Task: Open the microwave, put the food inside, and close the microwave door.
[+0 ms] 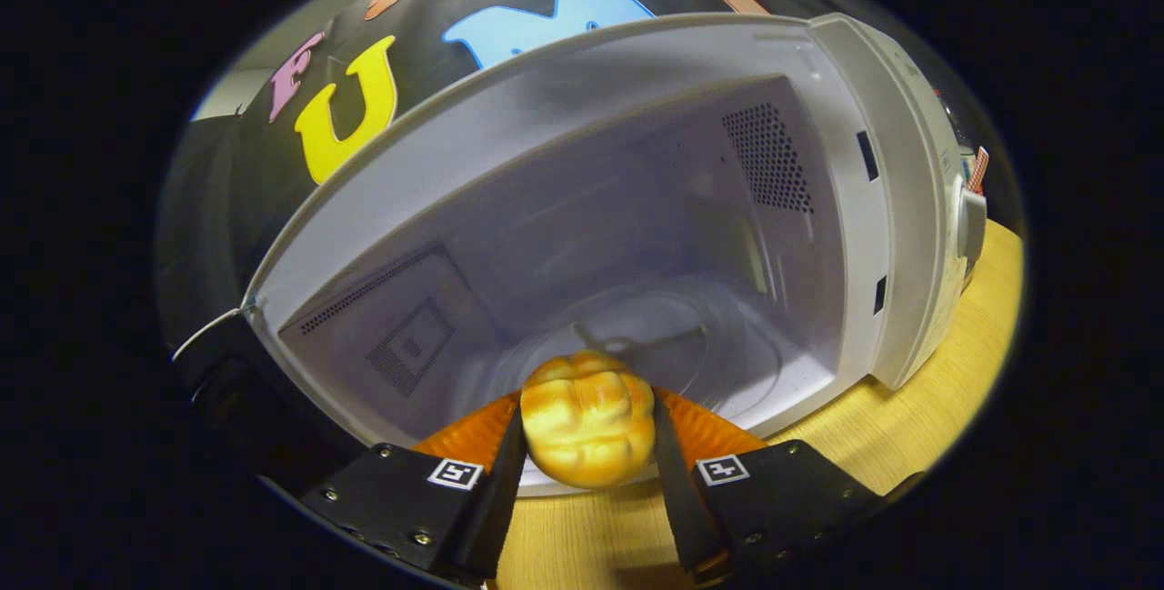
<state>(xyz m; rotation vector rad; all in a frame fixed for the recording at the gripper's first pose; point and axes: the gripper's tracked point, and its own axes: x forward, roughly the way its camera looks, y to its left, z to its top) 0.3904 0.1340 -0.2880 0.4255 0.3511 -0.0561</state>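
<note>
The food point(588, 419) — a golden-yellow bun with a lobed, glossy top — is held between the two fingers of the gripper point(589, 445), pressed on both sides. It is seen at the front edge of the microwave point(896, 208), just before the opening. The microwave is white and stands open — its pale cavity with a round glass plate point(727, 363) is seen beyond the bun.

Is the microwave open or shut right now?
Open. The microwave cavity and its glass turntable show just beyond the bread roll, which the gripper holds between its fingers.
</note>
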